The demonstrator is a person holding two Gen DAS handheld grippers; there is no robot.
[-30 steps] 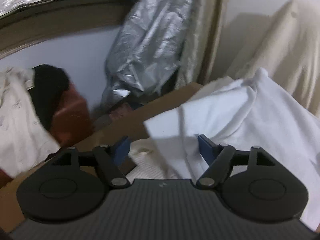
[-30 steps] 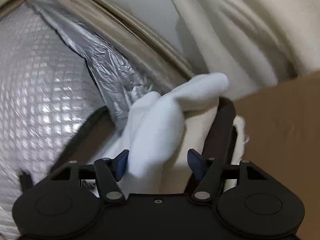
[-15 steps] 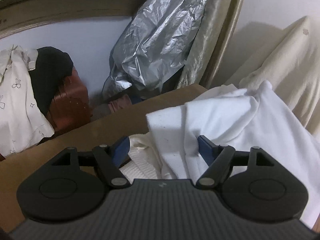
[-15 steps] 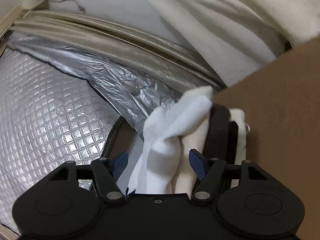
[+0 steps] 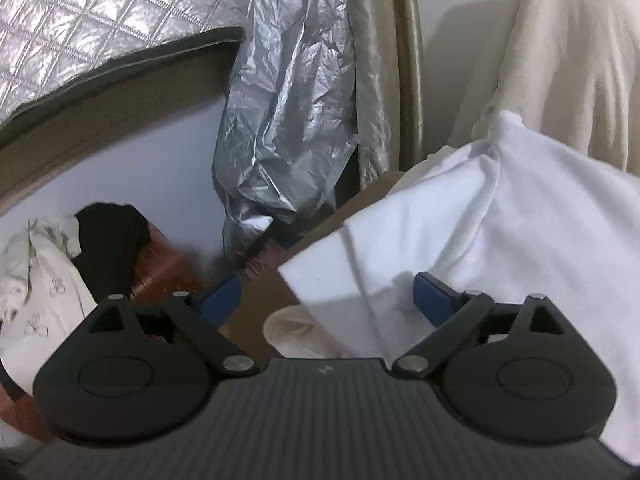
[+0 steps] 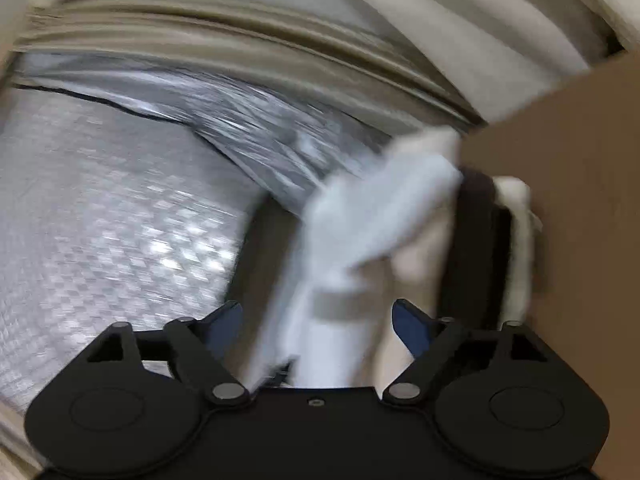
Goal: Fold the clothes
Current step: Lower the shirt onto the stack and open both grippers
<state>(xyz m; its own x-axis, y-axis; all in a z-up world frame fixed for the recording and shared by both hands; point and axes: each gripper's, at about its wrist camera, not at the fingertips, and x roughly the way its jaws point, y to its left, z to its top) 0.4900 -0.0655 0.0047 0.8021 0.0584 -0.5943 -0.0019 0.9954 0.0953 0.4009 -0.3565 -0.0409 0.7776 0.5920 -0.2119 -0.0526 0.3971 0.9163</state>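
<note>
A white garment (image 5: pixel 500 232) is bunched up to a peak on the brown table (image 5: pixel 360 196), over a cream garment (image 5: pixel 288 328). My left gripper (image 5: pixel 324 296) is open, and a corner of the white garment lies between its blue fingers. In the blurred right wrist view the white garment (image 6: pixel 372 216) runs up between the fingers of my right gripper (image 6: pixel 316 320), whose jaws stand wide apart. A dark brown garment (image 6: pixel 476 240) and a cream garment (image 6: pixel 516 248) lie beside it on the table (image 6: pixel 580 200).
Crinkled silver foil (image 5: pixel 288 120) and a quilted silver sheet (image 5: pixel 80 20) hang behind the table. A reddish-brown suitcase (image 5: pixel 160 264) at the left carries a black garment (image 5: pixel 112 240) and a white patterned one (image 5: pixel 36 292). Cream cloth (image 5: pixel 580 60) covers something at the back right.
Both cameras have swung; the right view is now motion-blurred and shows more table. The white garment's peak sits further right in the right view. Both grippers stay wide open.
</note>
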